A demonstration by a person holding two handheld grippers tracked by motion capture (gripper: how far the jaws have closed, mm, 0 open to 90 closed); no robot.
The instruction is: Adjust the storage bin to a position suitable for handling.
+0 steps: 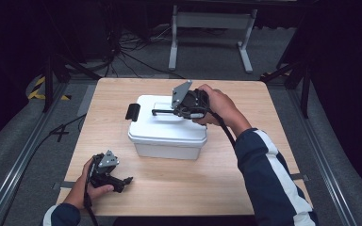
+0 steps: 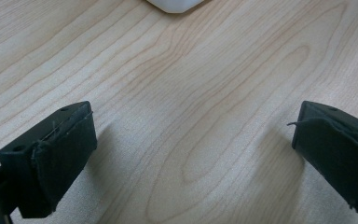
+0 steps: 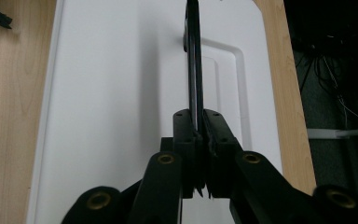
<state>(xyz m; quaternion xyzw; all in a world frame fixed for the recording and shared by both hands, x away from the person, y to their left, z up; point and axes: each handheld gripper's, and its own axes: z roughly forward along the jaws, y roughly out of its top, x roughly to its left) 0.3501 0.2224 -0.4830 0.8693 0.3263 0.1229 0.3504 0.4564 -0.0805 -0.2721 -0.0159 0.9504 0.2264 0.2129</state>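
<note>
A white lidded box (image 1: 167, 136) stands in the middle of the wooden table (image 1: 193, 188). A black latch (image 1: 132, 112) sits on its left end. The thin black handle (image 1: 162, 112) stands up off the lid. My right gripper (image 1: 178, 112) is shut on that handle from the right. In the right gripper view the jaws pinch the handle (image 3: 193, 56) edge-on above the lid (image 3: 121, 93), with the gripper (image 3: 199, 122) closed tight. My left gripper (image 1: 122, 181) rests low on the table at the front left, open, well apart from the box. Bare wood lies between its pads (image 2: 65, 154).
A corner of the white box (image 2: 175, 4) sits ahead of the left gripper (image 2: 193, 140). Beyond the table's far edge stands a white metal frame (image 1: 212, 28), with cables (image 1: 132, 47) on the grey floor. Black rails run along both sides.
</note>
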